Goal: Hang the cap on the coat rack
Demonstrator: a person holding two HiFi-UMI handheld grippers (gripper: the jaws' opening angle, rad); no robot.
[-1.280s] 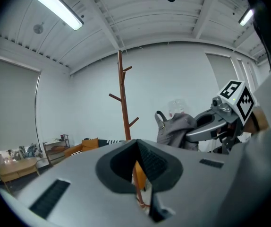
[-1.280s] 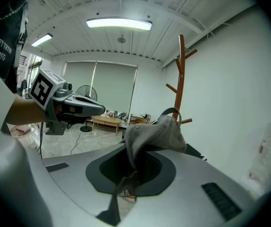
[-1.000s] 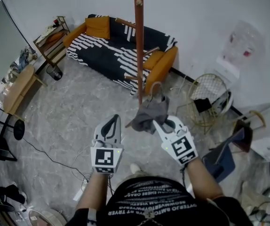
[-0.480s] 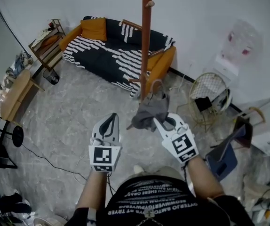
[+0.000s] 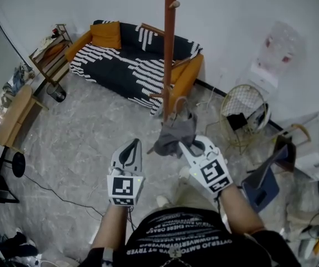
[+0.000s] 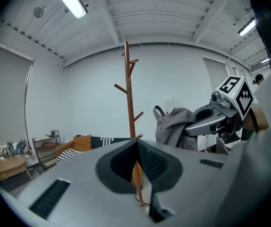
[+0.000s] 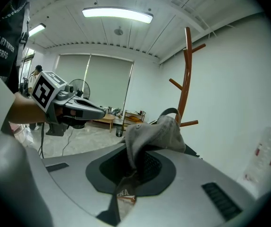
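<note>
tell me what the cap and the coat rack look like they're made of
The cap looks like soft grey cloth with a matte finish: it sags and creases in loose folds. The coat rack looks like wood with a smooth reddish-brown finish: it is a round pole with angled, branch-like pegs. Painted metal can't be ruled out from here.

the view has swung a little: the sofa (image 5: 120,65) now sits further left in the head view, and the black stool (image 5: 16,163) further left and lower. the coat rack (image 5: 169,49) leans the other way, its top once left of its foot, now right of it. a pale shape (image 5: 195,189) has come into sight below the right gripper (image 5: 186,146) and its cap (image 5: 175,133).
</note>
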